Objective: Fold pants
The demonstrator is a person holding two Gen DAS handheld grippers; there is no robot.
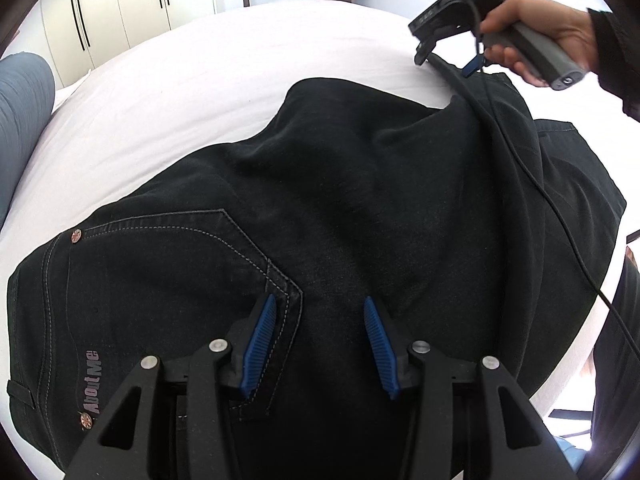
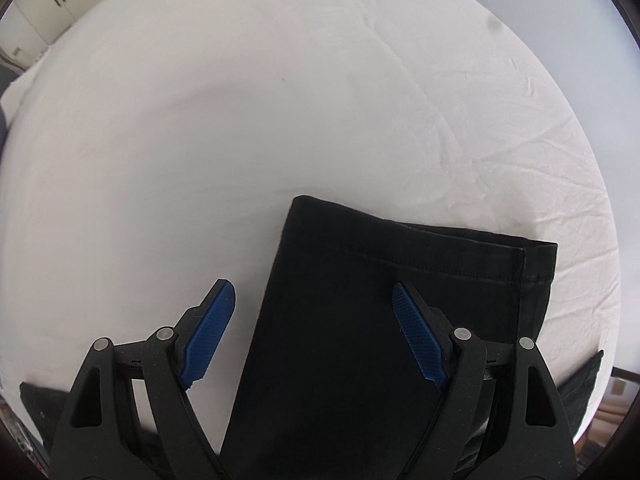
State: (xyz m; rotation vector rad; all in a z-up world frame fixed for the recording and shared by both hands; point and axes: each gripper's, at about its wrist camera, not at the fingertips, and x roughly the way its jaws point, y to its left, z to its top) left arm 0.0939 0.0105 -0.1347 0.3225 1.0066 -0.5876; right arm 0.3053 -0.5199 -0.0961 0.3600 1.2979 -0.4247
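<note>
Left gripper [image 1: 320,344] hovers with jaws spread, nothing between them, right over the black pants [image 1: 320,208] near the seat seam and stitched back pocket [image 1: 168,264]. Pants lie on the white bed sheet [image 1: 192,92], a leg folded across toward the far right. Right gripper [image 2: 314,336] also gapes empty over the hemmed leg end [image 2: 420,256]; white wardrobe [image 1: 120,4] behind.

Black denim pants [image 1: 340,208]: matt twill cloth, pale contrast stitching, copper-coloured metal rivets [image 1: 75,235]. White cotton-like bed sheet [image 2: 280,100]: matt, lightly creased. Left hand-held gripper [image 1: 320,340]: matt black plastic, ribbed blue rubbery pads [image 1: 260,344], shiny metal pins.
</note>
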